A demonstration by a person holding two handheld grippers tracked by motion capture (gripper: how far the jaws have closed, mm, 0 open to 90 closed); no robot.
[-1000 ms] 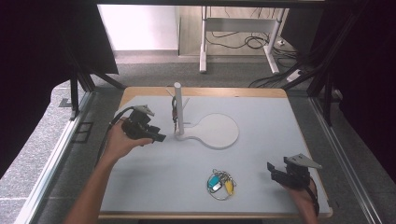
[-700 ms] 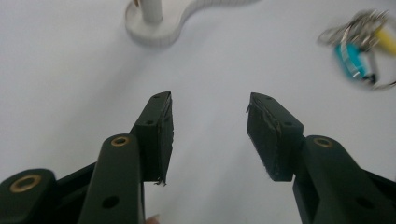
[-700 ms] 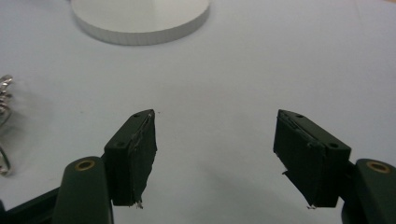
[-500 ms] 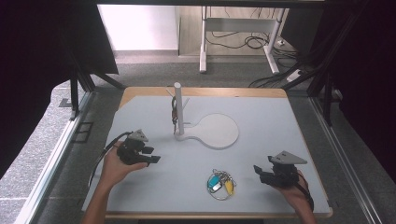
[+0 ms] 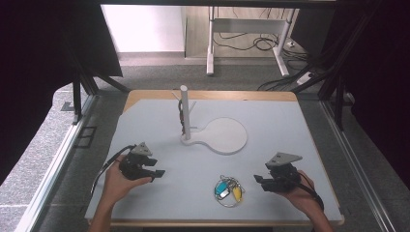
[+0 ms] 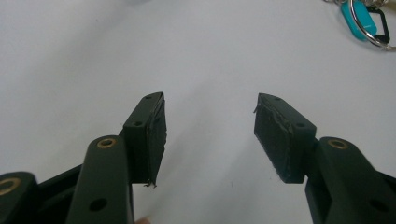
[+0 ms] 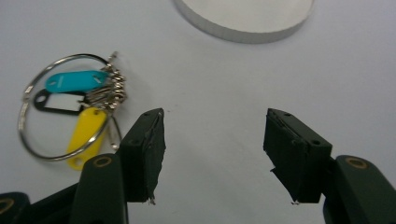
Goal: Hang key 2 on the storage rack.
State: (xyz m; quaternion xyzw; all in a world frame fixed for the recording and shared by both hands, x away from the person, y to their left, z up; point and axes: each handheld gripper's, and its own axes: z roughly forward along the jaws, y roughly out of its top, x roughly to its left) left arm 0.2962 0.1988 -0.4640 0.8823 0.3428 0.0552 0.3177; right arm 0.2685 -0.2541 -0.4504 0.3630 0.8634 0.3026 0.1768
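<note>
Pale grey desk (image 5: 159, 125) with wooden edges. White stand (image 5: 215, 133), round base and upright post, near the desk's middle, toward the far edge. Left gripper (image 5: 157, 174) near the left edge, jaws apart over bare surface. Right gripper (image 5: 257, 181) near the right front corner, jaws apart, empty. Key ring (image 5: 228, 189) with teal, yellow and black tags by the front edge, between the grippers, nearer the right one.
</note>
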